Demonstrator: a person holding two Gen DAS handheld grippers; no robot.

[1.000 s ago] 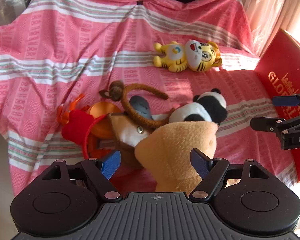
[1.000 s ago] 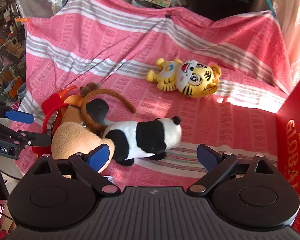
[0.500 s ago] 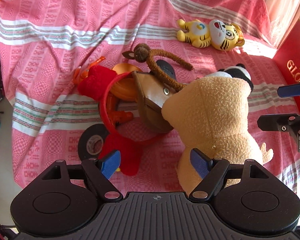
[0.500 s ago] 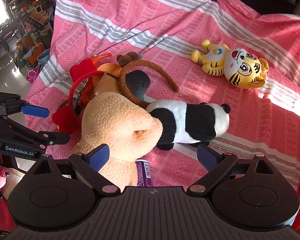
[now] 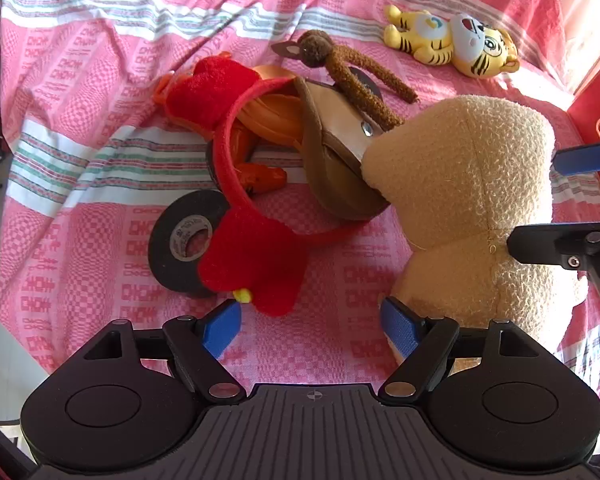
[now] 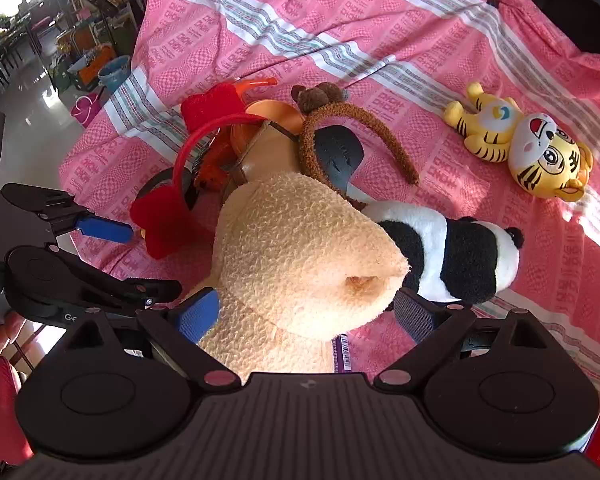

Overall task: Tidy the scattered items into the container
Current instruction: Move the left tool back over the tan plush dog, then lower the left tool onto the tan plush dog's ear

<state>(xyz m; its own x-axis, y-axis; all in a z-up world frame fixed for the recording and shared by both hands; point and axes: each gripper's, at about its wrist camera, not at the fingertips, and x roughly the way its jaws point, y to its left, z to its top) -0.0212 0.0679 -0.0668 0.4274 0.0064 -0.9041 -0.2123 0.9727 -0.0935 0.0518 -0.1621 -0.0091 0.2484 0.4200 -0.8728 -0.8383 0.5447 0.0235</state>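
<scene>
A big tan plush [image 5: 476,208] [image 6: 300,264] lies on the pink striped cloth [image 5: 100,92]. My right gripper [image 6: 306,314] is open, its fingers either side of the plush's near end. My left gripper [image 5: 312,326] is open and empty just left of the plush, over bare cloth, close to a red plush headband [image 5: 240,216] and a black tape roll [image 5: 184,240]. A panda plush [image 6: 456,256], a brown headband [image 6: 340,148], a brown pouch [image 5: 336,160] and a yellow tiger plush [image 5: 456,44] [image 6: 528,144] lie beyond. A red box [image 5: 596,108] is at the right edge.
Orange plastic items [image 5: 268,136] sit under the red headband. A small purple packet [image 6: 342,354] lies under the tan plush. The cloth's left edge [image 6: 96,128] drops to a floor with buckets and clutter. The other gripper's fingers show at the right in the left wrist view [image 5: 572,200].
Both grippers have risen and tilted down over the pile, so the tan plush looms larger. The tape roll and purple packet have come into view. Both stay open.
</scene>
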